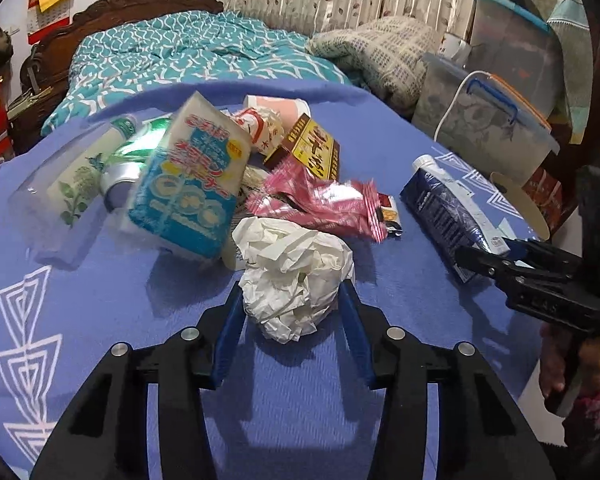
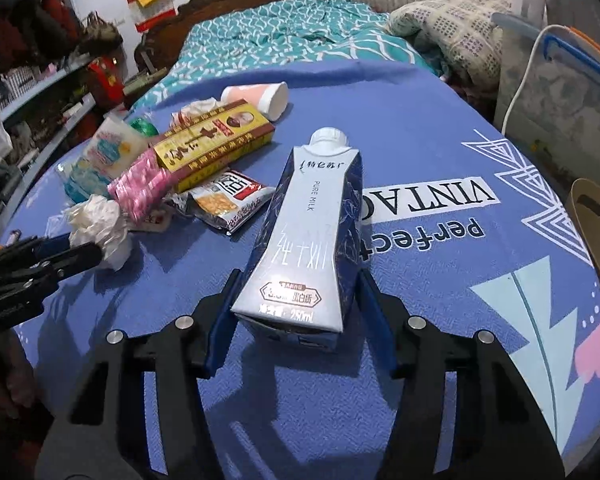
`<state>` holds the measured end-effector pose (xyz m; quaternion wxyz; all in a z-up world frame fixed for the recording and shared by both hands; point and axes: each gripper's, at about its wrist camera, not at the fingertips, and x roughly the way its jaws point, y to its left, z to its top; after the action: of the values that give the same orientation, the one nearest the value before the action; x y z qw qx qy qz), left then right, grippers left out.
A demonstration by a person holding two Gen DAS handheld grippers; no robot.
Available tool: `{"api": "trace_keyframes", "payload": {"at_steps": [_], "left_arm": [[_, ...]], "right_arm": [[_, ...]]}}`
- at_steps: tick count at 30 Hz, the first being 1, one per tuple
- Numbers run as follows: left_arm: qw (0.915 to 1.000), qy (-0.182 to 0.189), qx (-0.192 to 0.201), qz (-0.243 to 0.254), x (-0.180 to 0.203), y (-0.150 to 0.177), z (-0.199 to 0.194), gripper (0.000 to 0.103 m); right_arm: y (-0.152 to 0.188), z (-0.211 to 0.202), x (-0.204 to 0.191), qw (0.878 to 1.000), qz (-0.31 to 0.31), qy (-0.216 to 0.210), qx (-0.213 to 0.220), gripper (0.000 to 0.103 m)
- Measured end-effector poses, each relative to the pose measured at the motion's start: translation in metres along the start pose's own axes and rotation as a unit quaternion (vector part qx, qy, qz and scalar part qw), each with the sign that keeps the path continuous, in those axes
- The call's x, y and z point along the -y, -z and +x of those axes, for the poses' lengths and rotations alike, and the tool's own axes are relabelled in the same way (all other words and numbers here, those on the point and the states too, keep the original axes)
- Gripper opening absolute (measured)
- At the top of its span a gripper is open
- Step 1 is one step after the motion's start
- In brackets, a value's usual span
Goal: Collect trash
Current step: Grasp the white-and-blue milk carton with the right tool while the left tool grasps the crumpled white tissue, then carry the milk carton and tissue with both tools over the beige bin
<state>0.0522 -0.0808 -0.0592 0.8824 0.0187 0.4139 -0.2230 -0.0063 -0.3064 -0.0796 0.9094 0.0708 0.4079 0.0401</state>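
A crumpled white tissue (image 1: 296,256) lies on the blue tablecloth (image 1: 80,320) in front of a trash pile. My left gripper (image 1: 291,286) has its blue fingers pressed against both sides of the tissue. In the right wrist view a navy and white milk carton (image 2: 312,216) lies on its side, cap pointing away. My right gripper (image 2: 296,276) clamps the carton's base end between its fingers. The pile holds a blue and white packet (image 1: 188,184), a pink wrapper (image 1: 320,204), a yellow and brown box (image 1: 312,152) and a paper cup (image 2: 260,96).
A snack wrapper (image 2: 228,204) lies left of the carton. A brown paper bag (image 2: 596,220) stands at the table's right edge. Clear storage bins (image 1: 488,120) sit beyond it. A bed with a teal quilt (image 1: 188,48) is behind the table.
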Motion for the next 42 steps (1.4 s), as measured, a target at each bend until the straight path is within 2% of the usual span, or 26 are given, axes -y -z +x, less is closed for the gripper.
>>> {"api": "trace_keyframes", "payload": {"at_steps": [8, 13, 19, 25, 32, 33, 35, 37, 42], "left_arm": [[0.9988, -0.002, 0.044, -0.022, -0.009, 0.006, -0.04, 0.044], [0.9973, 0.006, 0.072, -0.012, -0.002, 0.002, -0.062, 0.044], [0.9964, 0.022, 0.081, 0.008, 0.013, -0.004, -0.067, 0.044], [0.9968, 0.038, 0.066, 0.024, 0.025, -0.007, -0.052, 0.044], [0.9976, 0.058, 0.028, 0.026, 0.034, -0.009, -0.024, 0.044], [0.9977, 0.059, 0.022, 0.025, 0.035, -0.008, -0.02, 0.045], [0.9979, 0.061, 0.007, 0.019, 0.034, -0.007, -0.01, 0.045], [0.998, 0.061, -0.005, 0.014, 0.034, -0.006, -0.002, 0.047], [0.998, 0.056, -0.025, 0.015, 0.039, -0.004, 0.013, 0.054]], "right_arm": [[0.003, -0.024, 0.012, 0.999, 0.016, 0.012, 0.038, 0.055], [0.01, -0.039, 0.017, 0.998, 0.031, 0.017, 0.053, 0.055], [0.017, -0.063, 0.023, 0.994, 0.055, 0.025, 0.09, 0.054], [0.024, -0.062, 0.027, 0.995, 0.052, 0.025, 0.082, 0.054], [0.033, -0.053, 0.02, 0.998, 0.011, 0.032, 0.055, 0.056], [0.035, -0.053, 0.021, 0.998, 0.012, 0.03, 0.054, 0.057], [0.039, -0.053, 0.024, 0.998, 0.016, 0.029, 0.051, 0.071], [0.042, -0.055, 0.027, 0.998, 0.021, 0.027, 0.058, 0.079], [0.044, -0.054, 0.027, 0.998, 0.018, 0.018, 0.066, 0.083]]}}
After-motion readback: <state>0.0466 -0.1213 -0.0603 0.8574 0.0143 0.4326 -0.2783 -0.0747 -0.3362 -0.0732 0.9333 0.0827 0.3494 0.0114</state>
